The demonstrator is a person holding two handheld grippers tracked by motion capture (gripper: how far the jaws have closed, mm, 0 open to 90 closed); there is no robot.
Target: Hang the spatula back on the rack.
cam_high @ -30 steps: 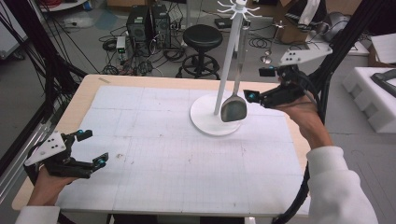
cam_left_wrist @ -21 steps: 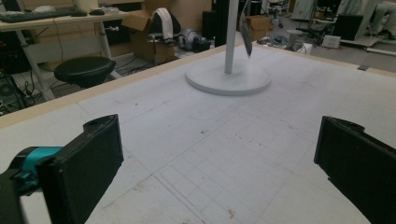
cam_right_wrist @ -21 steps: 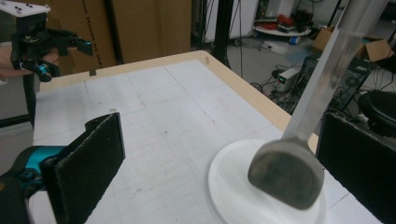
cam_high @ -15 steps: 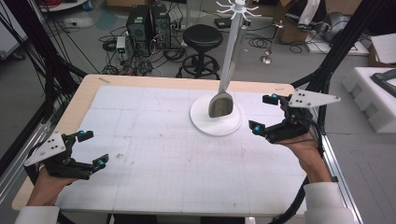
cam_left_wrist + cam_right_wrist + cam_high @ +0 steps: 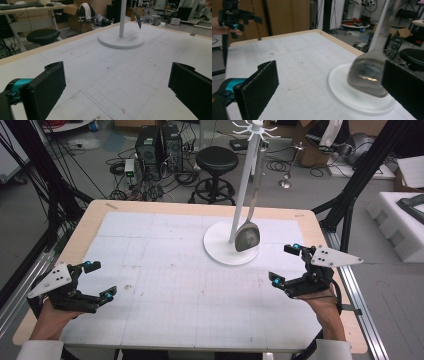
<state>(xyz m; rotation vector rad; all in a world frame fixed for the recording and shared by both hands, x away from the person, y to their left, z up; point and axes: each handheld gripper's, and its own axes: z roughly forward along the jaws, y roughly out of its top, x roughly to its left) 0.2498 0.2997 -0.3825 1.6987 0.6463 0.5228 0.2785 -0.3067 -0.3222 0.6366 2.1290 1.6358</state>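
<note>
While the large metal spoon point(image 5: 247, 236) hung by its handle from the top of the white stand point(image 5: 243, 185), its bowl just above the stand's round white base point(image 5: 220, 251) at the far right of the table point(image 5: 90, 220), both grippers were held low at the near edge with nothing in them. At the near right, the right gripper point(image 5: 286, 265) had its jaws wide apart and was near the base but clear of it; in the right gripper view the spoon's bowl point(image 5: 368, 75) appeared blurred just before the right jaw. Well apart from it at the near left, the left gripper point(image 5: 100, 280) also had its jaws spread, above the white gridded mat point(image 5: 165, 285) that covered most of the pale wooden tabletop. That mat carried a few small dark specks. Beyond the far edge the grey floor held a black round stool point(image 5: 217, 160), a dark computer case point(image 5: 160, 145) and loose tangled cables point(image 5: 125, 170), with cardboard boxes point(image 5: 77, 15) farther back. White foam blocks point(image 5: 397, 220) lay on the floor at the right, and black frame struts stood at both sides.
</note>
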